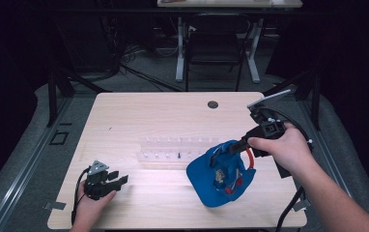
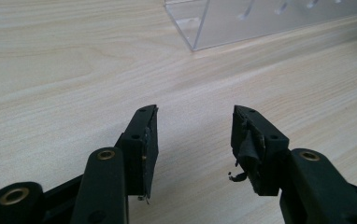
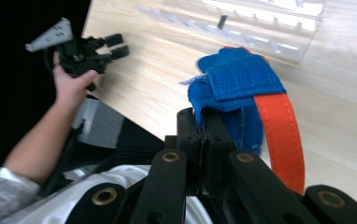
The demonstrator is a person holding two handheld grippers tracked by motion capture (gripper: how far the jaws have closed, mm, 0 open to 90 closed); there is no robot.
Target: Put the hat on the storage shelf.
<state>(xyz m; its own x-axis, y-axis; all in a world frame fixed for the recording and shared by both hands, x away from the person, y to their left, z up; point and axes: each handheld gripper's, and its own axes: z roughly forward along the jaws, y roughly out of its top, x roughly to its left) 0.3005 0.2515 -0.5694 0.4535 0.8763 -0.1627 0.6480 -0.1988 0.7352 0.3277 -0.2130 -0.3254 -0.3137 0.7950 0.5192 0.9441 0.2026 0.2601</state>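
Two claws work over the wooden worktop [image 1: 139, 111]. At the left, the left claw [image 1: 120, 180] sits low near the front edge, its jaws spread apart with nothing between them. At centre, a clear acrylic rack [image 1: 177, 150] lies on the worktop. To its right, the blue cap [image 1: 219, 181] with an orange strap [image 3: 279, 135] hangs just above the worktop, pinched at its fabric edge by the clenched right claw [image 1: 234, 146].
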